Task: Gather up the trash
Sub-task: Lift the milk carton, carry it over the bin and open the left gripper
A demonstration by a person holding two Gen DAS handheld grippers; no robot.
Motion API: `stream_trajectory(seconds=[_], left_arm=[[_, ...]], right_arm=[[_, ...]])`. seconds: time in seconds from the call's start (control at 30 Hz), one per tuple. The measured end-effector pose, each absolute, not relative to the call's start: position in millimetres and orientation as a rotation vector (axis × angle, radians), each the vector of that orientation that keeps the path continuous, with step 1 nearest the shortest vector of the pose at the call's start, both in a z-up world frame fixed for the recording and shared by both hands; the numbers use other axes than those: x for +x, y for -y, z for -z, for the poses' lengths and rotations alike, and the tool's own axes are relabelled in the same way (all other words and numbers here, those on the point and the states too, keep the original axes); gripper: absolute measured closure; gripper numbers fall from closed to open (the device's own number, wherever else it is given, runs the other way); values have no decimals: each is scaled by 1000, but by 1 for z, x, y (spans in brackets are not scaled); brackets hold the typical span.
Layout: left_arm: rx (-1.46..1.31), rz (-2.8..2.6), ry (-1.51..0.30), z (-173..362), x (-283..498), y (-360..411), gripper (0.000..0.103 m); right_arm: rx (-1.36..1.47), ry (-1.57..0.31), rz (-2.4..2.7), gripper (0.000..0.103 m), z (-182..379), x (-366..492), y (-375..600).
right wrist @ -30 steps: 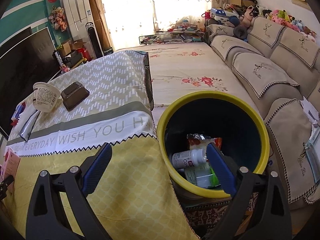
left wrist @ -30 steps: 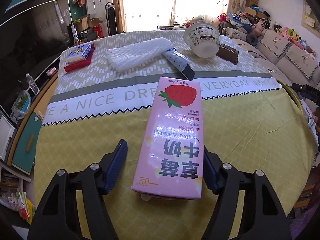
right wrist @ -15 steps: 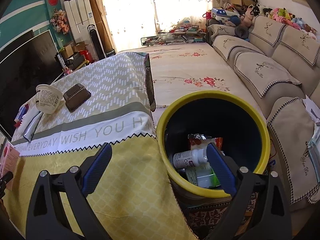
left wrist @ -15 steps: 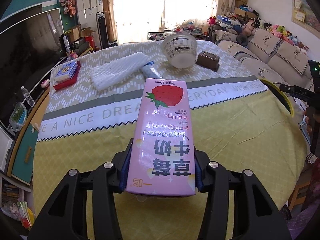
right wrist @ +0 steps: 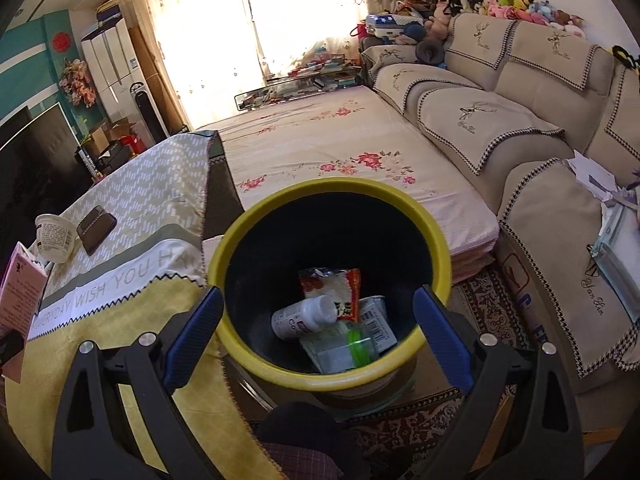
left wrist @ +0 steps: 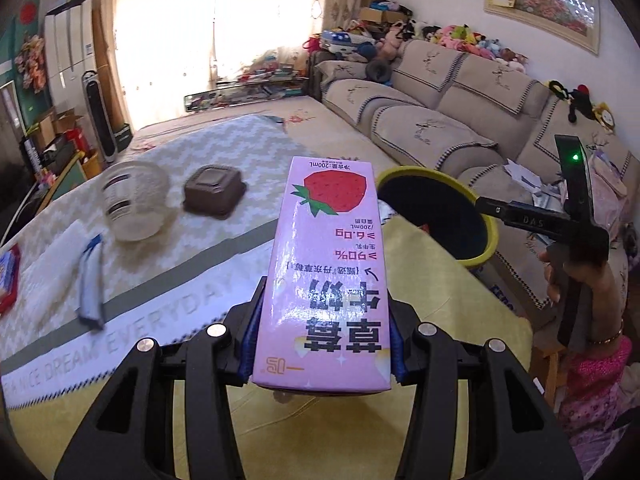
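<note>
The left gripper [left wrist: 322, 344] has its jaws clamped on the pink milk carton [left wrist: 326, 276], lifted off the counter [left wrist: 440, 280] short of the bin [left wrist: 482, 216]. This is the carry; next, bring it over the bin's mouth and let go. The right gripper [right wrist: 318, 334] hovers at the bin, jaws apart, empty.

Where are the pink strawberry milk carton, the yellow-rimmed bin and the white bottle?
Pink milk carton [left wrist: 326, 280]: left wrist view, printed front face.
Yellow-rimmed bin [right wrist: 236, 232]: right wrist view, left rim.
White bottle [right wrist: 300, 316]: right wrist view, its body, inside bin.
</note>
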State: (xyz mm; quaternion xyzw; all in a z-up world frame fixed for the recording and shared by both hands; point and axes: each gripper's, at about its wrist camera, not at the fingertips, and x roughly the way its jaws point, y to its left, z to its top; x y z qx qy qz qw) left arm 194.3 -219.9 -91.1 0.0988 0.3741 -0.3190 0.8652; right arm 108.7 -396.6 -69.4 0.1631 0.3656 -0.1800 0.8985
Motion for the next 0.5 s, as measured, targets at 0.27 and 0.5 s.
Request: stream_trajectory(seconds=[0.27,0.5], left_arm=[[231,827,-874,108,224,335,54],[264,868,-912,129,249,420,54]], right_arm=[[430,-753,471,12,85,72,452],[467,-756,491,12,94,62,475]])
